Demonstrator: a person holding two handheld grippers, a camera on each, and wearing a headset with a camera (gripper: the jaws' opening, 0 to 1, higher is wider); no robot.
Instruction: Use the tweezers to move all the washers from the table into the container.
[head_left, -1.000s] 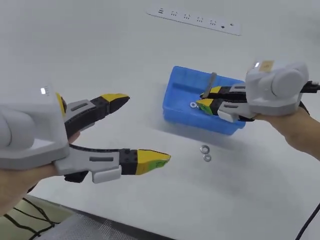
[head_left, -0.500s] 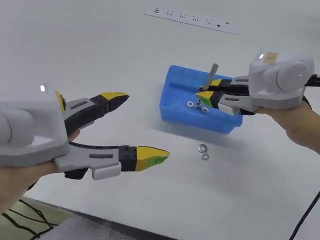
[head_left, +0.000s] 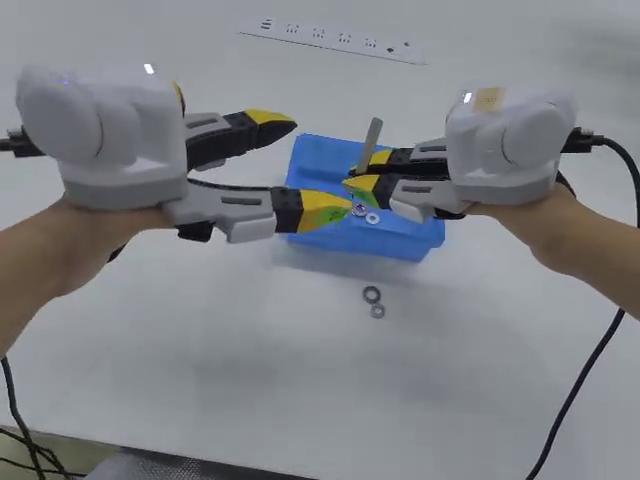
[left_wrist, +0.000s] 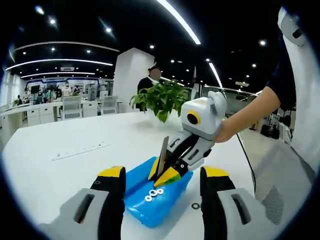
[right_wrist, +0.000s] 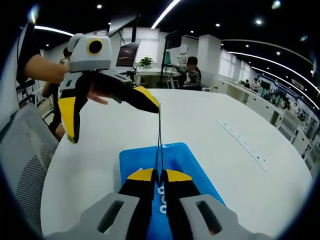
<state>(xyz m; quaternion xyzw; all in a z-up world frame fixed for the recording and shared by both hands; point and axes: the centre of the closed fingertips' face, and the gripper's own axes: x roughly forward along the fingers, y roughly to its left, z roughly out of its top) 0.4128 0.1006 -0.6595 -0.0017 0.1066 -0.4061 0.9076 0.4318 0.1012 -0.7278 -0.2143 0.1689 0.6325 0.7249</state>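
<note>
2 washers (head_left: 372, 293) lie on counter (head_left: 200, 340) | right tool (head_left: 358, 190) clenched on tweezers (head_left: 371, 140) above container (head_left: 400, 241) | left tool (head_left: 312, 165) released, empty | next, likely: reach nearest washer

We can't see tips of the tweezers (head_left: 371, 140), hid behind jaws of right gripper (head_left: 357, 189). Near jaw of left gripper (head_left: 320, 165) covers container (head_left: 415, 238) front-left. In right gripper view, washers (right_wrist: 163, 199) partly hid by jaws; count unclear.

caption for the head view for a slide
Right gripper shut on tweezers over the blue container, left gripper open nearby, two washers on the table
</note>
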